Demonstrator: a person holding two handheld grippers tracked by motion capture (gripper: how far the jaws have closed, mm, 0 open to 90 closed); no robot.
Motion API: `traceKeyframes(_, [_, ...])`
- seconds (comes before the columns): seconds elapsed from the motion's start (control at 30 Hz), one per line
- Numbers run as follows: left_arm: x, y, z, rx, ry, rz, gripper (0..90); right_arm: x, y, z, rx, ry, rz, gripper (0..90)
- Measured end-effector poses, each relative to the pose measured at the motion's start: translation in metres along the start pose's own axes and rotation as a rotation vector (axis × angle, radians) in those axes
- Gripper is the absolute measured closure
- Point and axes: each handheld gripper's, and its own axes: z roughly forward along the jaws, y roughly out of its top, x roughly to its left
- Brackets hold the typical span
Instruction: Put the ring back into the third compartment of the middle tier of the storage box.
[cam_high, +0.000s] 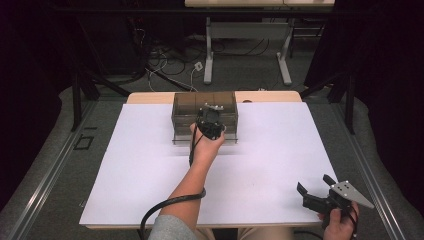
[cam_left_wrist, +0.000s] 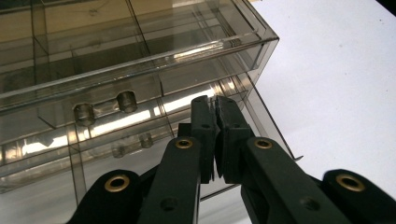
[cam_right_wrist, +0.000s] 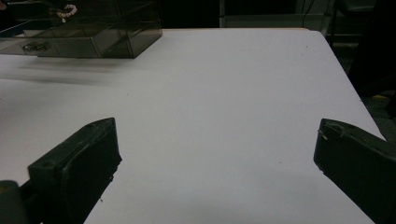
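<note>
- I see the white table (cam_high: 150, 165) stretching wide under both hands
- The smoky clear drawer box (cam_high: 204, 116) sits at the table's far middle edge, its compartments visible from above
- My left gripper (cam_left_wrist: 214, 103) is at the box's front, jaws pressed together with nothing between them, tips right by a drawer face
- My right gripper (cam_right_wrist: 217, 140) hangs over the near right corner, jaws wide apart, well away from the box

Black tongs (cam_left_wrist: 215, 103), brass screws, grey sleeve (cam_high: 167, 229)
</note>
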Motion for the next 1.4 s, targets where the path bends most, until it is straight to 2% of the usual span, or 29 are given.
traceKeyframes(0.17, [-0.001,-0.001,0.005,0.008,0.001,-0.004,86.9,0.000,0.000,0.000,0.001,-0.003,-0.015,0.0])
traceKeyframes(0.6, [-0.003,-0.003,0.013,0.032,-0.013,-0.010,86.9,0.000,0.000,0.001,-0.002,0.000,-0.011,0.0])
traceKeyframes(0.83, [0.000,-0.005,0.011,0.020,-0.029,-0.009,79.9,0.000,0.000,0.001,-0.002,0.001,-0.011,0.0])
traceKeyframes(1.03, [0.003,-0.007,0.007,0.014,-0.054,-0.028,73.9,0.001,-0.001,0.002,-0.001,0.004,-0.012,0.0])
traceKeyframes(1.23, [0.007,-0.011,0.002,0.011,-0.066,-0.019,67.4,0.001,-0.001,0.002,-0.003,0.007,-0.019,0.0])
traceKeyframes(1.4, [0.011,-0.015,-0.005,-0.029,-0.081,-0.001,61.2,0.002,-0.001,0.003,-0.004,0.008,-0.018,0.0])
